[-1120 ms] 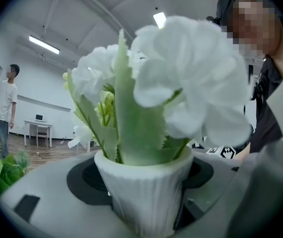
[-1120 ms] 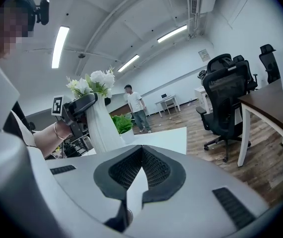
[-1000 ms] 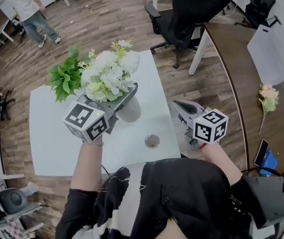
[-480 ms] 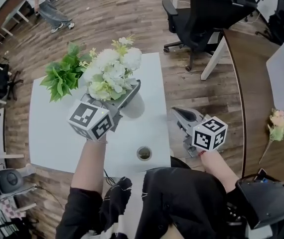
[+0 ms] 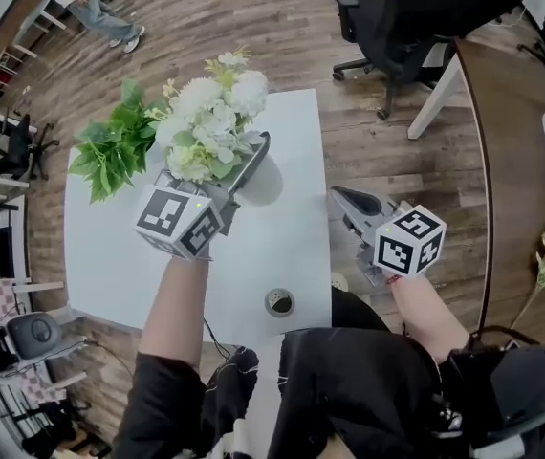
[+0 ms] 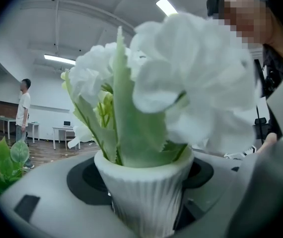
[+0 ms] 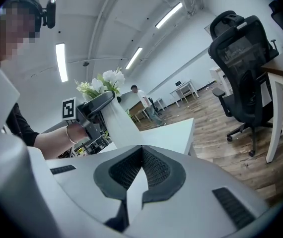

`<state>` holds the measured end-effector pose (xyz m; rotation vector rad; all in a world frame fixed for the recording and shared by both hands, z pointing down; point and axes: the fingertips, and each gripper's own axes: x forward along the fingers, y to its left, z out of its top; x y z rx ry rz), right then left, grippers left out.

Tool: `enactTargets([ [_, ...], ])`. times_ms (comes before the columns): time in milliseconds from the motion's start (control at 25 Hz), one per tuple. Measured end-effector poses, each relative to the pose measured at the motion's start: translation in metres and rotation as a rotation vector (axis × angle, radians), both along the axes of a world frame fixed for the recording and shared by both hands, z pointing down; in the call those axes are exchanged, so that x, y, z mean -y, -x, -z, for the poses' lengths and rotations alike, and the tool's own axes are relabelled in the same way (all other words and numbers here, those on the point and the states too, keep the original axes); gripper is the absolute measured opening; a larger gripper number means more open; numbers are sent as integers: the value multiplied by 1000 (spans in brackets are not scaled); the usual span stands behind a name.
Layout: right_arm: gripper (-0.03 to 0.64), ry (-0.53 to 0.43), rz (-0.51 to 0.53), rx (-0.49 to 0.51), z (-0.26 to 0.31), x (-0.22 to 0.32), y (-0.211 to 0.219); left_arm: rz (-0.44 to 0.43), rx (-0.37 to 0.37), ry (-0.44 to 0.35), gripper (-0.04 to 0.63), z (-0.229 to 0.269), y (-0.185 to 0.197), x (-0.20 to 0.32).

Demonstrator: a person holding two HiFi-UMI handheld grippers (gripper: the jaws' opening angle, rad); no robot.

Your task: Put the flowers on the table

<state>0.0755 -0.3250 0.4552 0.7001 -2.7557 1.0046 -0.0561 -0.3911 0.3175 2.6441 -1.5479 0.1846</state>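
A left gripper [image 5: 250, 165] has its jaws clamped on a white ribbed pot [image 6: 146, 197] of white flowers [image 5: 213, 127]. The pot is upright over the far half of a white table [image 5: 292, 228], and it is unclear whether it touches the top. A green plant [image 5: 110, 151] stands just to its left. The right gripper [image 5: 349, 204] hangs off the table's right edge with its jaws together and empty.
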Motion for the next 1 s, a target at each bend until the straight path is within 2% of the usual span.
enactTargets([
  [560,15,34,-15,23,-19,-1,-20,50,81,25,387,-21,7,31],
  [1000,15,36,-17,36,-18,-6,-30,74,83,38,387,-25,6,27],
])
